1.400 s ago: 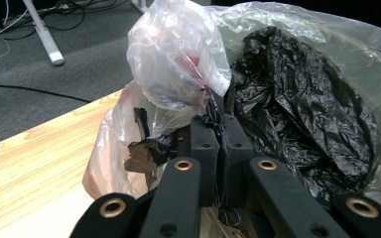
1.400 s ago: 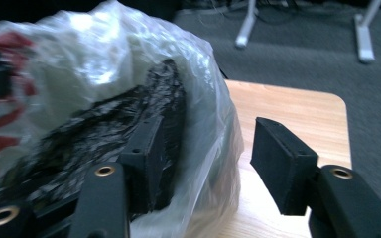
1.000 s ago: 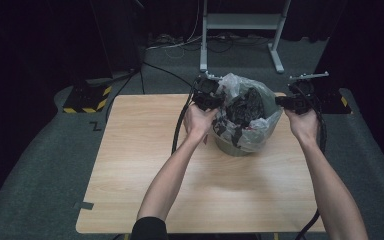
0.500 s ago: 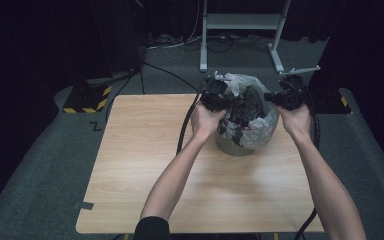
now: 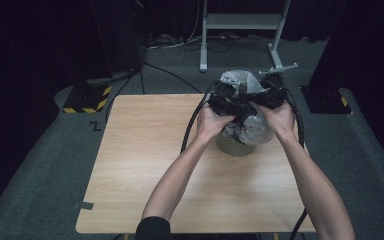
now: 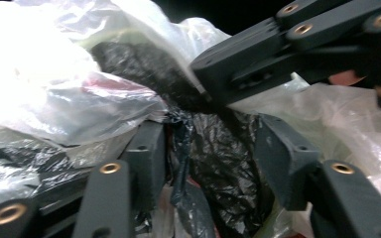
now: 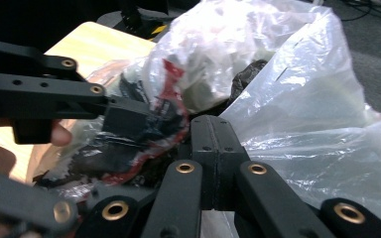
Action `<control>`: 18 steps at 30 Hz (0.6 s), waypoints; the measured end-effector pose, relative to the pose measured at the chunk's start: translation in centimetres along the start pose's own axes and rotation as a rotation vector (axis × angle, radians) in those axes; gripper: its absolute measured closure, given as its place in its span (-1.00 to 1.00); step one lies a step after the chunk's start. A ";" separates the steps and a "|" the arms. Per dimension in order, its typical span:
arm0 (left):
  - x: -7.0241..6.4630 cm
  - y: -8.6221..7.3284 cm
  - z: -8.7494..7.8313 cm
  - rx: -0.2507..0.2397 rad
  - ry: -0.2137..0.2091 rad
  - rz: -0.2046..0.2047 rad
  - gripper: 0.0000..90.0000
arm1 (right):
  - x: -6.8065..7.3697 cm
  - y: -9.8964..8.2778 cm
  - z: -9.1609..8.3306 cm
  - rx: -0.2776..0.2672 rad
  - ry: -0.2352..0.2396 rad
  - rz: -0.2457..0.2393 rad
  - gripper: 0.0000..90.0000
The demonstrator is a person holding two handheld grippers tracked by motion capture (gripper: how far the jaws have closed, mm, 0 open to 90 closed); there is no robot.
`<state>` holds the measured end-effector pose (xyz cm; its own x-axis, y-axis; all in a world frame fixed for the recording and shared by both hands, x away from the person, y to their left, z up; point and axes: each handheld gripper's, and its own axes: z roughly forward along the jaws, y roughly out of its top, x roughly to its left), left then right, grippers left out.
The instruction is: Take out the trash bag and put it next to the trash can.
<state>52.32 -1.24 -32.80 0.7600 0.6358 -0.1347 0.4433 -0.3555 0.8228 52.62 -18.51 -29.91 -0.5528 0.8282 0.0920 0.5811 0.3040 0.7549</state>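
A clear plastic bag (image 5: pixel 247 131) stuffed with black and white rubbish sits in a grey bin (image 5: pixel 234 148) at the table's far right. Both grippers meet over the bag's top. My left gripper (image 5: pixel 226 103) (image 6: pixel 213 148) has just been opening its jaws; crumpled black film (image 6: pixel 223 163) lies between them and the pads stand apart from it. My right gripper (image 5: pixel 266 98) (image 7: pixel 213 130) has its jaws pressed together, pinching the clear bag (image 7: pixel 297 114) near its mouth. In the left gripper view the right gripper (image 6: pixel 201 83) reaches in from the upper right; in the right gripper view the left gripper (image 7: pixel 125 119) enters from the left.
The wooden table (image 5: pixel 145 165) is bare to the left and front of the bin, with a scrap of tape (image 5: pixel 83 205) near its front left corner. Beyond it are a metal stand (image 5: pixel 240 22), floor cables and a black-yellow striped block (image 5: pixel 87 97).
Both hands have come together over the bag's top; the right one moved left from the bag's outer side, and the bag's mouth is now gathered between them.
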 end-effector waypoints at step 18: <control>-1.4 0.2 1.3 0.020 0.160 0.083 0.61 | 1.2 0.2 0.3 -0.013 0.098 0.030 0.98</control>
<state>51.96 -3.09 -33.18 0.7096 0.7042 0.0237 0.3928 -0.4234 0.8163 52.23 -17.36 -29.87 -0.5911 0.7868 0.1774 0.5909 0.2728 0.7592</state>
